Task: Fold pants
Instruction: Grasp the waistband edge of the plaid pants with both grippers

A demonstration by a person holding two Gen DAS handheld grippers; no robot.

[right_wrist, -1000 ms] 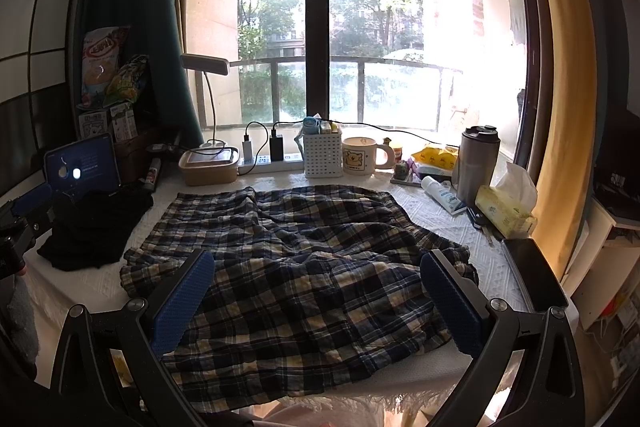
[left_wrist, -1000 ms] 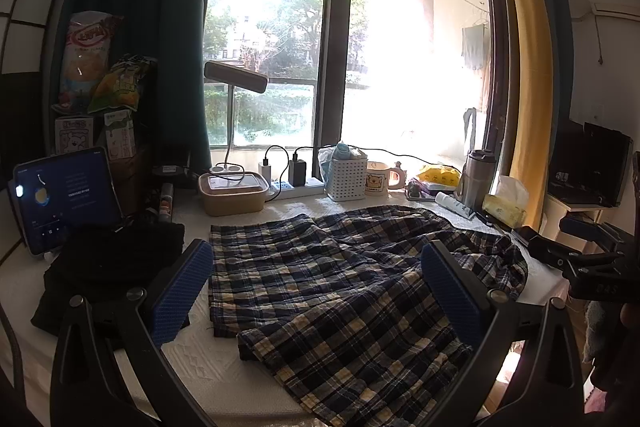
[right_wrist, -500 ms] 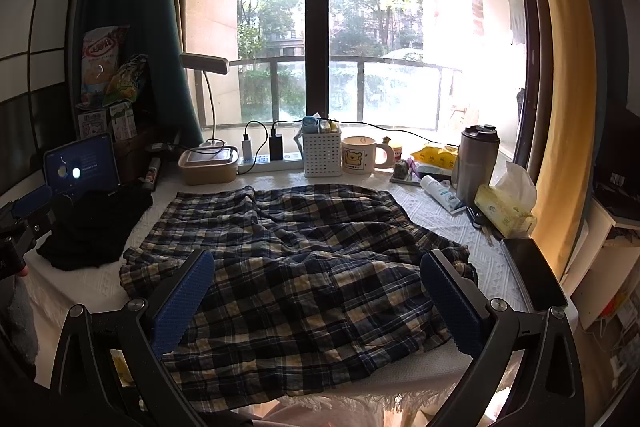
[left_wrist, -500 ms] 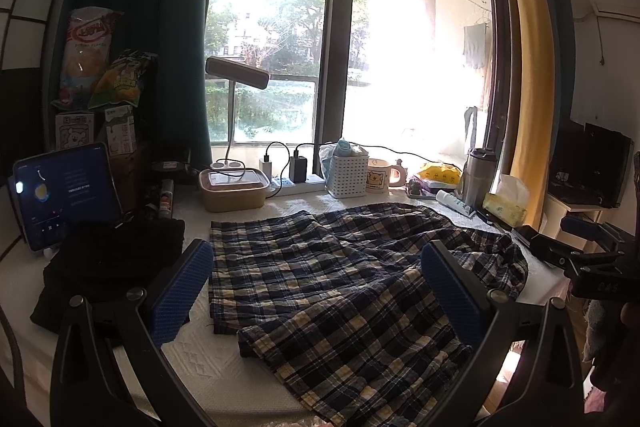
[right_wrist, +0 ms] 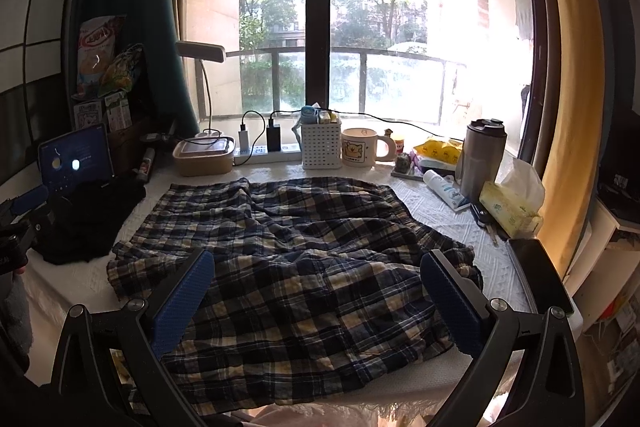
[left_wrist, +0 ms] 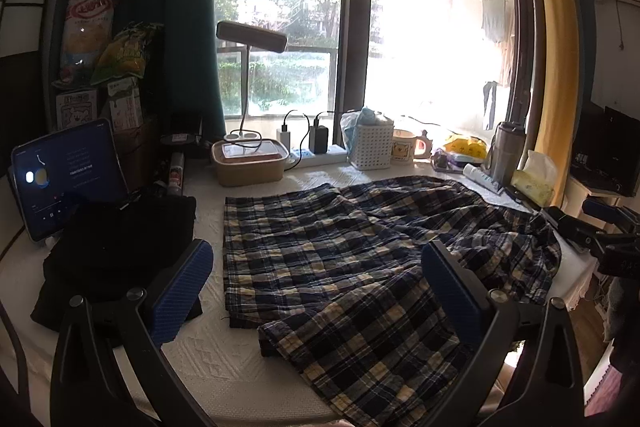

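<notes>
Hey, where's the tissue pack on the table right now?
In the right wrist view the tissue pack sits at the table's right edge, beside the steel tumbler and past the plaid pants.

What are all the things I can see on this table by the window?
plaid pants: 1, navy and cream, spread rumpled across the table's middle
black garment: 1, black, left of the pants
tablet: 1, screen lit, propped at far left
snack bags: 2, one red-and-white, one green-and-yellow, stacked behind the tablet
desk lamp: 1, grey, by the window
lunch box: 1, beige, under the lamp
power strip: 1, white, along the sill
basket: 1, white, beside the strip
mug: 1, cream, right of the basket
tumbler: 1, steel, at right
tissue pack: 1, yellow, near the tumbler
left gripper: blue fingers open, empty
right gripper: blue fingers open, empty
</notes>
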